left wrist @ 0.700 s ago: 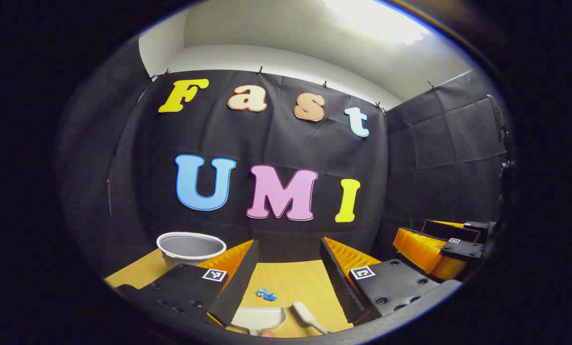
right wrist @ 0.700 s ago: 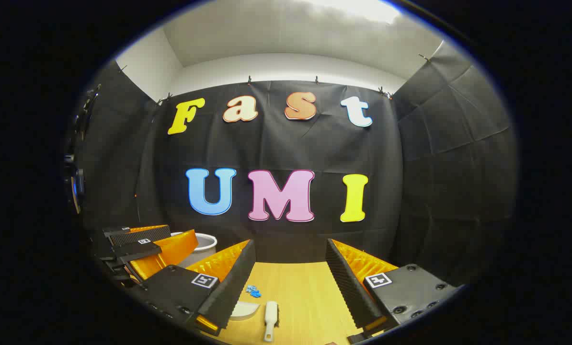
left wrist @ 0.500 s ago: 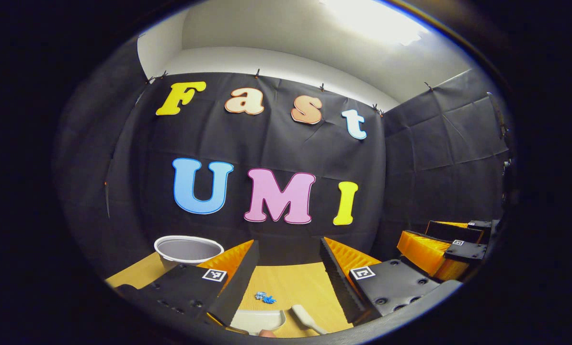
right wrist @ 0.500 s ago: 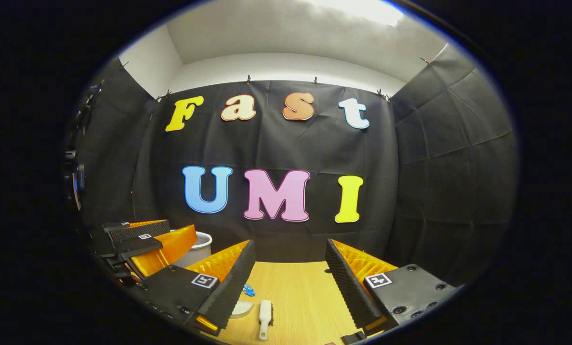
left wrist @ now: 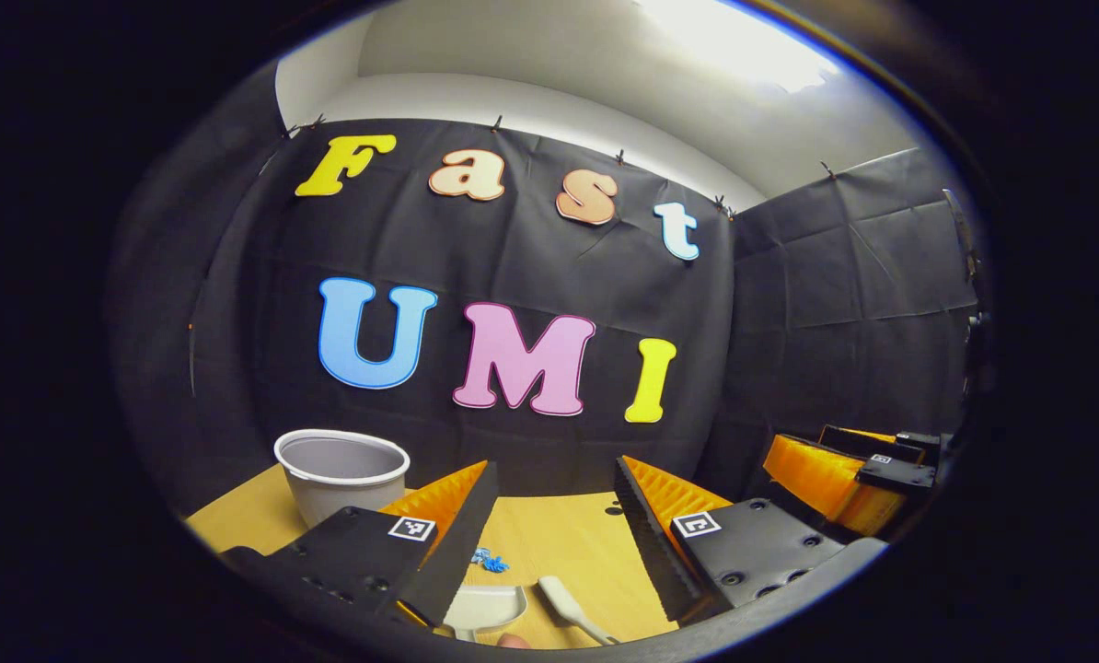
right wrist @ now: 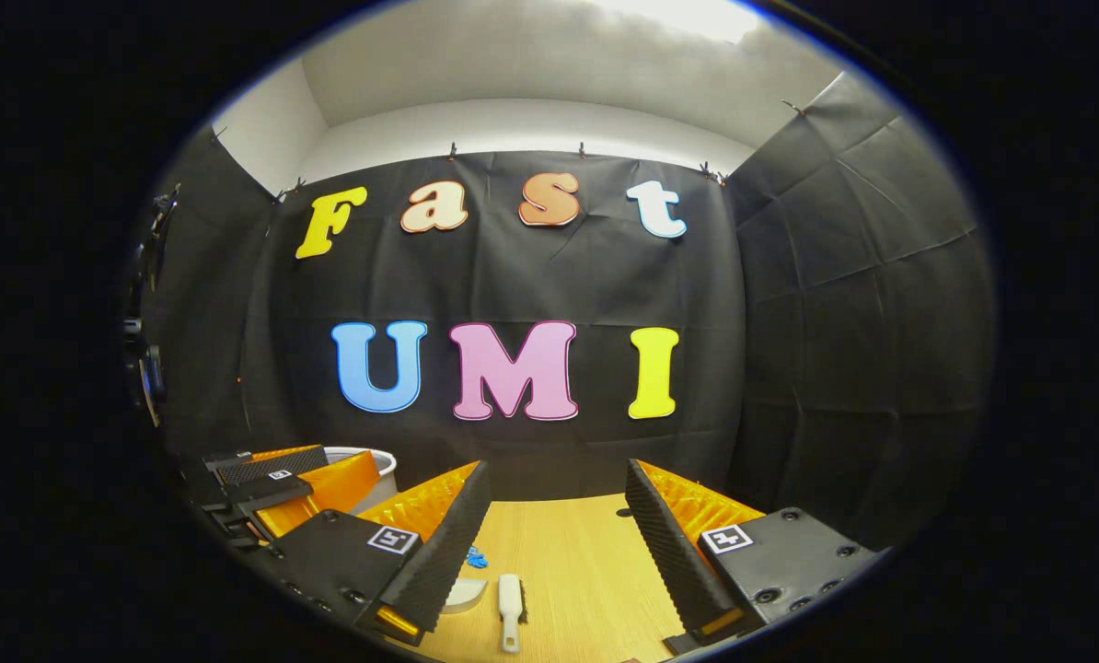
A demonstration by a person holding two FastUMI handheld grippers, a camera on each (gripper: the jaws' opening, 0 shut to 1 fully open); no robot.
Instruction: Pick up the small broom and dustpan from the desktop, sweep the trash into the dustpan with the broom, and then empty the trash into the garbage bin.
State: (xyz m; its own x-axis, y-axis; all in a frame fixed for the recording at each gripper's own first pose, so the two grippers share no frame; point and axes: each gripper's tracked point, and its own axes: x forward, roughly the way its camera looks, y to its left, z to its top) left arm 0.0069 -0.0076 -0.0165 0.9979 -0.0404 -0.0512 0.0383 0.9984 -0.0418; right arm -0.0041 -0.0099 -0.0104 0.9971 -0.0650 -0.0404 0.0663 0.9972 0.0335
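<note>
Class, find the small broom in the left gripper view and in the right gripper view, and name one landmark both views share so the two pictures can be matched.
Left gripper view: the small broom lies on the desktop at bottom centre, just right of the dustpan.
Right gripper view: the small broom lies at bottom centre, handle toward the camera, right of the dustpan.
Shared landmark: the blue trash just beyond the dustpan.

in the left gripper view the dustpan (left wrist: 483, 608) lies on the desk (left wrist: 563, 543), nearest the camera. the broom (left wrist: 563, 606) lies just right of it. the trash (left wrist: 489, 559) lies behind the dustpan. the bin (left wrist: 341, 474) stands far left, before the wall.
</note>
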